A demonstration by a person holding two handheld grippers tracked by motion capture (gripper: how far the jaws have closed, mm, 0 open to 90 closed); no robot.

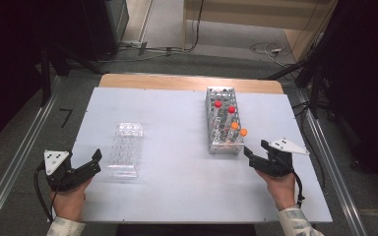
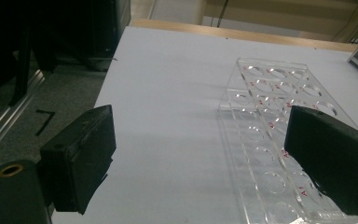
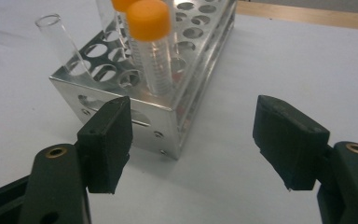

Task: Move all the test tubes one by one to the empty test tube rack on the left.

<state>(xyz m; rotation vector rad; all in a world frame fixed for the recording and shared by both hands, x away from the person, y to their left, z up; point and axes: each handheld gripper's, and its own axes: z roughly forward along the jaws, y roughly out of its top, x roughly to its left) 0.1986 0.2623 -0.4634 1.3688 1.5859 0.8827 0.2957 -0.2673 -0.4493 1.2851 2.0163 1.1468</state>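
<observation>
Right tongs (image 3: 193,144) released, just near of orange-capped clear plastic tube (image 3: 151,44) standing upright in shiny metal rack (image 3: 168,116). Left tongs (image 1: 86,164) released too, well apart.

A shiny rectangular metal tube rack (image 1: 222,129) with rows of round holes is stood upright on the right half of the white table, its long side running away from the person. Clear plastic tubes are held upright in it: two with red caps (image 1: 218,104) towards the far end and two with orange caps (image 1: 235,126) near the front end, beside an uncapped clear tube (image 3: 61,38) that is tilted in a front corner hole. A clear acrylic rectangular rack (image 1: 126,149) with rows of empty round holes is laid on the left half of the table, well apart from the metal one.
</observation>
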